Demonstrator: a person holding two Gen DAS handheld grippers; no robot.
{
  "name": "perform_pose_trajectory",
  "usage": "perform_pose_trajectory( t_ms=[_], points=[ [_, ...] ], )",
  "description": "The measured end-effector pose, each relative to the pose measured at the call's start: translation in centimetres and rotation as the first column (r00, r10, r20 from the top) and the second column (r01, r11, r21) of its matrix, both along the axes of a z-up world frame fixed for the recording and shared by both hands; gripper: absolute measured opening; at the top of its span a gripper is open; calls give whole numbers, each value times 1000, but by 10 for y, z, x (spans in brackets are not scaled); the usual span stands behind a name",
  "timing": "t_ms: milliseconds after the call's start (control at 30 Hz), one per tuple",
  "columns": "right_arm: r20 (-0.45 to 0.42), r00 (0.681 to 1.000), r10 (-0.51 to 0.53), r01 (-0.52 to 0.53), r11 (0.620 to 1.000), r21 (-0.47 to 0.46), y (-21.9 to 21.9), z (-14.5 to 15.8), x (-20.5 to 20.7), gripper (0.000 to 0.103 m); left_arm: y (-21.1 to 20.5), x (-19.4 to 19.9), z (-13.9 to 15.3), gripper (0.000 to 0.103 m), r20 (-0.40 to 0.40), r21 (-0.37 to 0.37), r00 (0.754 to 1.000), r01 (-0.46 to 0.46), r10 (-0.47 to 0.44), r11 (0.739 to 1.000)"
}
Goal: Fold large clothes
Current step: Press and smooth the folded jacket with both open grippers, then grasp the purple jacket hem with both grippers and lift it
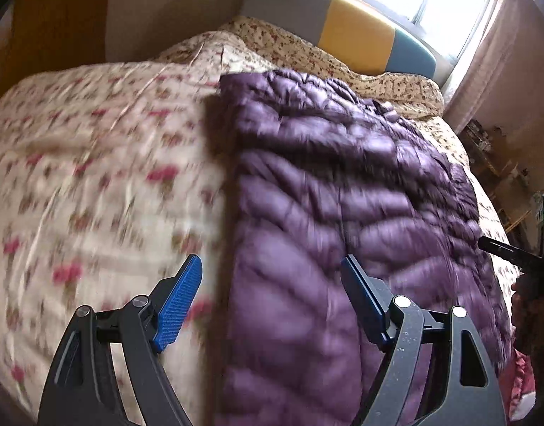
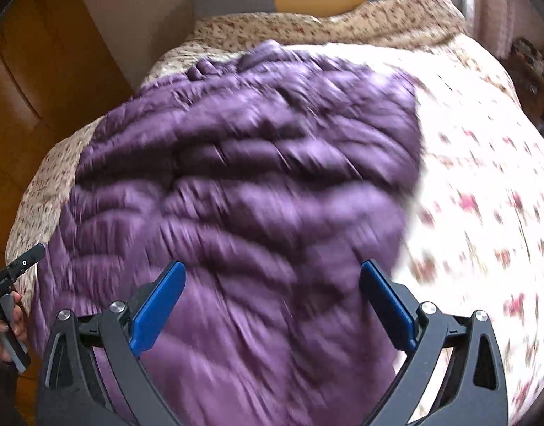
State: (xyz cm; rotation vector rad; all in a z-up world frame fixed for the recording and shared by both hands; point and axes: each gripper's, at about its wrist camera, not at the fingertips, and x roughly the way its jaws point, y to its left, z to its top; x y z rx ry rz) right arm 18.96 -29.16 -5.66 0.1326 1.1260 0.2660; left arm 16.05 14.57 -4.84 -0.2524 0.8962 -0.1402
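Purple jacket [image 1: 343, 213] on floral bed [image 1: 94, 177]

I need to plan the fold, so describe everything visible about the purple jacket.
The purple jacket is a quilted, puffy garment with a slightly shiny fabric and stitched horizontal channels. It lies spread fairly flat on the floral bedspread, running lengthwise toward the headboard, rumpled at its far end. Motion blur hides details such as zip or sleeves. The left tool and the right tool both stand open above its near part; neither grips it.
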Motion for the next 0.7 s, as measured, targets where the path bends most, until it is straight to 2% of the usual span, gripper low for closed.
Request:
perform_pose_trajectory(
  t_ms=[233, 300, 367, 433, 533, 633, 700],
  points=[
    [-77, 996, -43, 46, 998, 46, -43, -10, -69, 98, 1, -59, -17, 80, -30, -27, 1000, -1, 1, 1000],
    [-97, 994, -42, 49, 997, 67, -47, -12, -87, 95, 1, -70, -21, 79, -40, -49, 999, -2, 0, 999],
    [-96, 995, -27, 34, 996, 77, -47, -11, -101, 93, 0, -80, -25, 73, -50, -71, 999, -5, 1, 997],
    [-98, 995, -12, 21, 996, 92, -45, -9, -115, 89, -1, -88, -27, 73, -48, -81, 999, -15, 11, 997],
    [-92, 996, 8, 1, 995, 104, -41, -6, -133, 78, -1, -97, -29, 69, -46, -103, 998, -35, 31, 994],
    [-82, 996, 21, -12, 994, 113, -40, -4, -144, 58, -5, -105, -29, 56, -32, -106, 999, -20, 16, 994],
    [-84, 996, 28, -17, 991, 129, -42, -3, -147, 35, -8, -108, -28, 42, -25, -99, 1000, -4, 1, 995]
  ],
)
